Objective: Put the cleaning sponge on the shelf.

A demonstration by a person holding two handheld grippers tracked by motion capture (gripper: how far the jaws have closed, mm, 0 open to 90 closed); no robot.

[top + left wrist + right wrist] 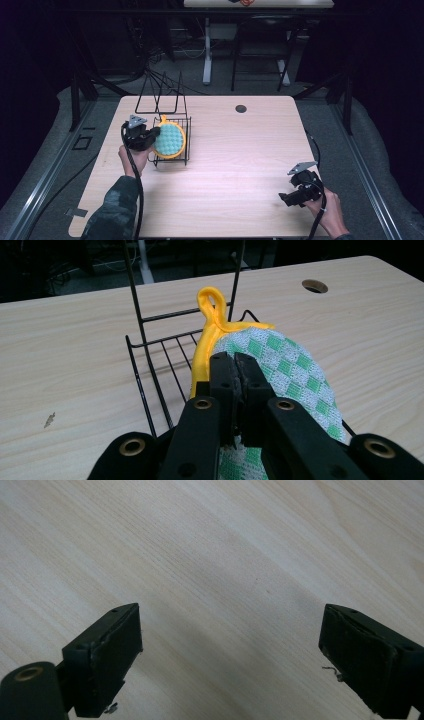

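Pale wooden tabletop (235,165): my left gripper (150,136) pinches the green-checked pot holder (169,140) upright inside the wire rack (172,161), left of centre, likely for slotting. My right gripper (287,198) idles with jaws spread, lower right.

The right hand-held gripper (230,655) has its two black jaws rising from about seven and five o'clock, spread wide with nothing between them. Behind them lies a pale wood-grain tabletop (215,555), its grain running from eleven o'clock toward five o'clock.
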